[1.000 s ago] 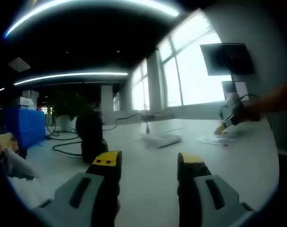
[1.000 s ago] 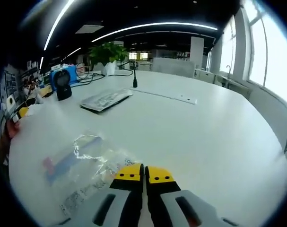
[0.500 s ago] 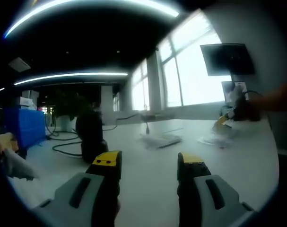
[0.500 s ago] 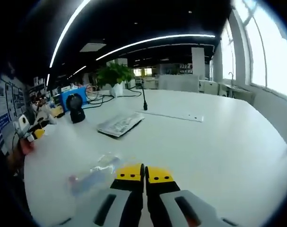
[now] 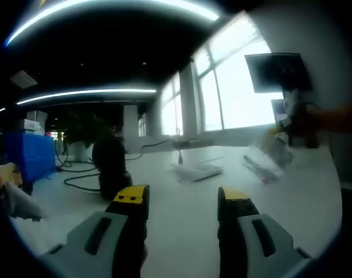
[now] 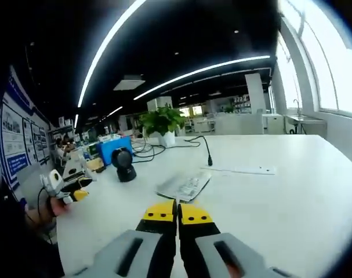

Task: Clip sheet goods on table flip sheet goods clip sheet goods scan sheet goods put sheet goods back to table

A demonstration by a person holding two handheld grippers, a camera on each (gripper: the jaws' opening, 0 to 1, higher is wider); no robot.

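1. In the left gripper view, the left gripper (image 5: pixel 181 200) hangs low over the white table (image 5: pixel 181 231) with its yellow-tipped jaws standing well apart and nothing between them.
2. Ahead of it on the left stands a black scanner (image 5: pixel 111 168) with a dark cable (image 5: pixel 80 180) looping away beside it, and a blue box (image 5: pixel 31 153) sits further left.
3. Near the middle of the table lies a flat packet (image 5: pixel 198 171), with a thin black stalk (image 5: pixel 180 155) upright just behind it.
4. At the right edge the right gripper (image 5: pixel 280 127) comes in, held up off the table, and a clear plastic bag (image 5: pixel 268 157) dangles from its tip, blurred and clear of the tabletop.
5. In the right gripper view, the right gripper's (image 6: pixel 177 213) jaws are pressed together; the bag cannot be made out here, so what they pinch is not plain from this side.
6. Beyond the jaws the flat packet (image 6: pixel 184 185) lies on the table (image 6: pixel 291 191), the scanner (image 6: pixel 124 165) and blue box (image 6: pixel 109 152) further left, and a potted plant (image 6: pixel 162 124) behind.
7. At the far left, a hand (image 6: pixel 45 211) holds the left gripper (image 6: pixel 68 186).
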